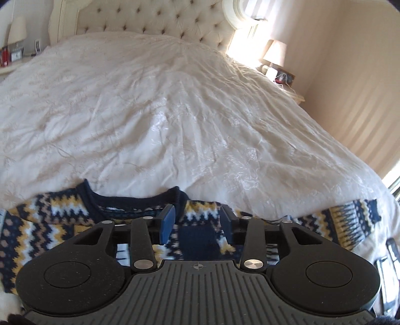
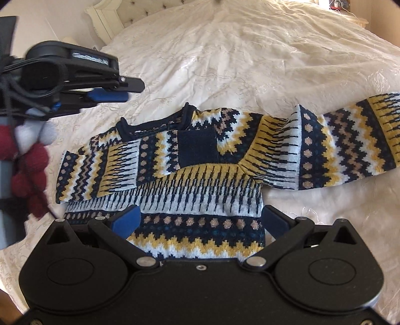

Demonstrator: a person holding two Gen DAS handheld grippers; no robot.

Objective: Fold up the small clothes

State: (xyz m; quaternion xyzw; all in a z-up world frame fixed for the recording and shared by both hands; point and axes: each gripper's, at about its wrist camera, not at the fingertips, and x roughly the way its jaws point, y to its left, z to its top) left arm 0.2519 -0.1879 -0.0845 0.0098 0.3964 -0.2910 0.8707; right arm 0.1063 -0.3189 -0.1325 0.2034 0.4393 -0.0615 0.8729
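A small patterned sweater [image 2: 200,175] in navy, yellow and white lies flat on the white bedspread [image 2: 237,55]. Its left sleeve [image 2: 105,165] is folded in over the chest. Its right sleeve [image 2: 345,140] stretches out to the right. My right gripper [image 2: 200,220] is open and empty, hovering over the sweater's hem. My left gripper [image 1: 197,222] is open and empty above the collar [image 1: 135,200]; it also shows in the right wrist view [image 2: 112,92], up and left of the sweater.
A tufted headboard [image 1: 155,20] stands at the far end of the bed. Bedside tables with lamps [image 1: 275,53] stand on both sides. A hand in a red and white knit glove [image 2: 30,155] holds the left gripper.
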